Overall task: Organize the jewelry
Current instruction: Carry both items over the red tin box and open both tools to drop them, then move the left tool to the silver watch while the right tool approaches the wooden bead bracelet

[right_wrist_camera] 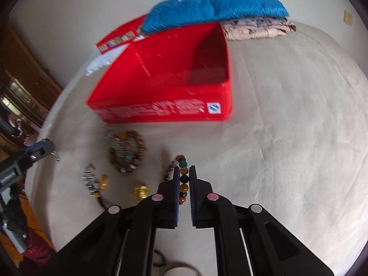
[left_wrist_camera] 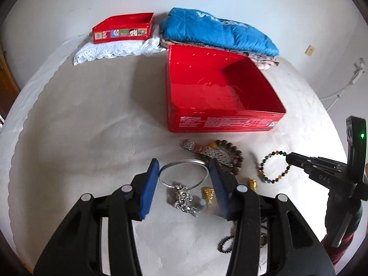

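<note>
An open red tin box sits on the beige bed cover. Jewelry lies in front of it: a silver bangle with a charm cluster, a metal watch band, a brown bead bracelet, gold pieces. My left gripper is open, its blue pads on either side of the bangle. My right gripper is shut on a multicoloured bead bracelet.
A smaller red tin stands on white lace at the back. Folded blue clothing lies on patterned cloth behind the big box. A dark bead string lies near my left gripper's right finger. Wooden furniture stands at left.
</note>
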A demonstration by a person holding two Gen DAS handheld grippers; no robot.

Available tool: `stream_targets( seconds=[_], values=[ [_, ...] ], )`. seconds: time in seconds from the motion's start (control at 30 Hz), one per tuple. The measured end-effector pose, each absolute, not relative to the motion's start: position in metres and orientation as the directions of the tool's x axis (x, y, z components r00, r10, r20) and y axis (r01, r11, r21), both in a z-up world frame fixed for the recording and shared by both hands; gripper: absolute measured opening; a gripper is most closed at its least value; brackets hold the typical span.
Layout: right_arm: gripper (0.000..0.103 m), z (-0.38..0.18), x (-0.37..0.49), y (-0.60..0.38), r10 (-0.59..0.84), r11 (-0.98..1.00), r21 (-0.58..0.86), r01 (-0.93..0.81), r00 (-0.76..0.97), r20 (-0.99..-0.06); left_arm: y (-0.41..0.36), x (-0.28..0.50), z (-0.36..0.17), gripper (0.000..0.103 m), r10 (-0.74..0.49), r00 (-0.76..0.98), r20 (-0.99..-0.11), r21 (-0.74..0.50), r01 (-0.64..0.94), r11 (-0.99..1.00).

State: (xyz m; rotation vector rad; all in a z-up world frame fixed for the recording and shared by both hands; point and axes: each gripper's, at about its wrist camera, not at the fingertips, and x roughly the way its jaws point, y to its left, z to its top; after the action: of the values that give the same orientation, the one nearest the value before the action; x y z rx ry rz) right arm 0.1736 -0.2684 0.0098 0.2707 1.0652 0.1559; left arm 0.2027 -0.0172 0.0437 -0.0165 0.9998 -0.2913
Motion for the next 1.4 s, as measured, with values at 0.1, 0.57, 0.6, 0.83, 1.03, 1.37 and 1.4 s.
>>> stream_targets(
  seconds=[0.1, 0.57, 0.6, 0.83, 1.03, 1.37, 1.4],
  values=[
    [0.007, 0.025, 0.178, -0.269, 0.265, 0.955, 0.298, -0.013, 0.492, -0.829, -0.021, 0.206, 0.049, 0.044, -0.244, 0.51, -0.825, -0.135, 0.242, 0.961],
    [0.007, 0.076, 0.271, -0.277, 0.261, 0.946, 0.324, -0.007, 0.61, -0.748, -0.075, 0.29, 0.073, 0.044, -0.316, 0.551, -0.772, -0.193, 0.271, 0.943],
    [0.007, 0.07, 0.28, -0.277, 0.251, 0.948, 0.319, 0.001, 0.611, -0.75, -0.081, 0.301, 0.07, 0.044, -0.319, 0.552, -0.77, -0.195, 0.272, 0.942],
    [0.007, 0.019, 0.321, -0.279, 0.237, 0.952, 0.305, 0.034, 0.55, -0.801, -0.099, 0.352, 0.026, 0.045, -0.321, 0.506, -0.8, -0.209, 0.267, 0.941],
    [0.022, 0.024, 0.313, -0.279, 0.181, 0.968, 0.249, 0.039, 0.579, -0.795, -0.089, 0.365, 0.007, 0.057, -0.3, 0.463, -0.834, -0.21, 0.236, 0.949],
    [0.022, 0.04, 0.288, -0.278, 0.199, 0.966, 0.259, 0.022, 0.578, -0.791, -0.07, 0.329, 0.042, 0.064, -0.277, 0.514, -0.812, -0.181, 0.23, 0.956],
    [0.022, 0.042, 0.283, -0.276, 0.206, 0.965, 0.263, 0.014, 0.578, -0.789, -0.07, 0.323, 0.044, 0.065, -0.261, 0.512, -0.818, -0.166, 0.225, 0.96]
  ],
)
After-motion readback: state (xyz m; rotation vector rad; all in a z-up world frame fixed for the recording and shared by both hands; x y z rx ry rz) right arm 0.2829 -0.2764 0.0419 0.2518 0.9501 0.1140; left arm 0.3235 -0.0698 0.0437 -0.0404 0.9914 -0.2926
